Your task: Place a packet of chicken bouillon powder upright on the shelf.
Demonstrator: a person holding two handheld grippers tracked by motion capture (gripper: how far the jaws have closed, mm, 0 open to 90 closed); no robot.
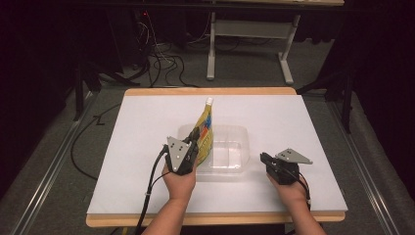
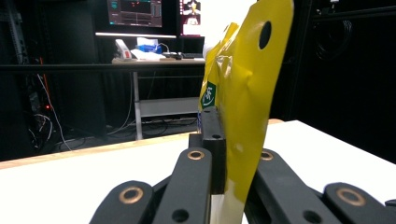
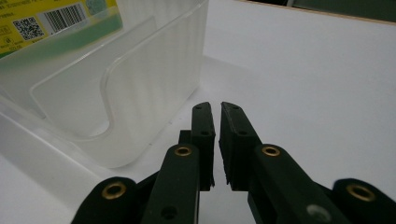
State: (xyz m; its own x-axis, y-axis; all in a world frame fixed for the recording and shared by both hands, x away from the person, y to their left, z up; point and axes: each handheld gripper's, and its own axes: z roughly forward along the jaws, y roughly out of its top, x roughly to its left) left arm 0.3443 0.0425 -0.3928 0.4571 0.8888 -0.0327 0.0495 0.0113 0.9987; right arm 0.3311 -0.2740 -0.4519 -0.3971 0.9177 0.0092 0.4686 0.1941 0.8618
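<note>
Between left gripper (image 1: 195, 134) jaws, yellow pouch (image 1: 204, 129)

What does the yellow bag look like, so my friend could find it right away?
Look at the white table, then the clear plastic tub in its middle. Standing at the tub's left end, clamped in the left gripper, is the yellow bag. It is the one bright thing there: tall, flat and crinkly, with a white tip and a round hanging hole near its top.
</note>
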